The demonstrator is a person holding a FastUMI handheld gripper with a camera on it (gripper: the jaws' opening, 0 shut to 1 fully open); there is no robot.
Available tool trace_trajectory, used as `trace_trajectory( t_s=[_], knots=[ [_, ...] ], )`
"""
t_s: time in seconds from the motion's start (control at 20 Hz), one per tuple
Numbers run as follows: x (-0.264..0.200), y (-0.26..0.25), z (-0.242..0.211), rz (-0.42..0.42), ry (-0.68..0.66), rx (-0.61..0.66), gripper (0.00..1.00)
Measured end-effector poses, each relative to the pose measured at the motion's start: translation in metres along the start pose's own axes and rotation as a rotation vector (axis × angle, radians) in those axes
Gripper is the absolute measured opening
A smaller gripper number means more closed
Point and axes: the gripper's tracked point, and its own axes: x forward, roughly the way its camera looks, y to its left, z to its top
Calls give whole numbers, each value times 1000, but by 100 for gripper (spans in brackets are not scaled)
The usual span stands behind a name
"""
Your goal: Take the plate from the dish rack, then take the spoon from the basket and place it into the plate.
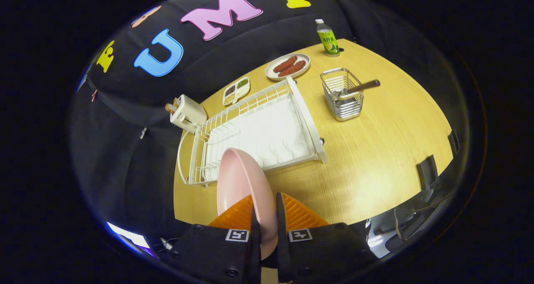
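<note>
- Pink plate (240, 179) is out of the white dish rack (254, 129) now. I think the first part of my job is nearly done.
- I see the plate standing on its edge between my gripper (267, 217) fingers. It is up in the air, above the near end of the rack and the wooden table (375, 150).
- My gripper's two fingers are close together, one on each side of the plate's rim. They look clamped tight on it.
- The rack beyond my fingers has no other dishes in it.
- I still have to lay the plate down flat. The bare table just ahead of my fingers, beside the rack, looks like a good spot to me.
- The spoon (361, 87) is still in the wire basket (343, 94), far beyond my fingers and off to the right of the rack. Its brown handle sticks out over the rim.
- After the plate is down, I must let go, fetch the spoon, and put it in the plate.
- So I judge I am less than halfway.
</note>
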Motion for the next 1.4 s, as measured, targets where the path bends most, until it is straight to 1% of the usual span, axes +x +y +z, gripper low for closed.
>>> trace_trajectory(
  t_s=[0.15,0.3,0.4,0.55,0.65,0.75,0.8,0.85,0.9,0.95,1.05,1.15,1.2,1.4],
  knots=[
    [19,-24,-27,20,61,9,20],
    [47,-44,-43,40,113,8,20],
    [61,-53,-42,60,139,22,20],
    [76,-57,-42,114,190,99,20],
    [84,-63,-43,124,215,142,21],
    [85,-76,-40,108,237,151,24],
    [88,-86,-44,75,247,136,28],
    [84,-91,-35,89,248,134,31],
    [86,-89,-34,101,241,140,35],
    [83,-91,-27,107,228,134,43],
    [67,-103,-16,89,185,62,76],
    [50,-118,2,55,108,-23,96],
    [40,-123,16,48,57,-59,99],
    [6,-141,83,-31,-184,-208,98]
  ],
)
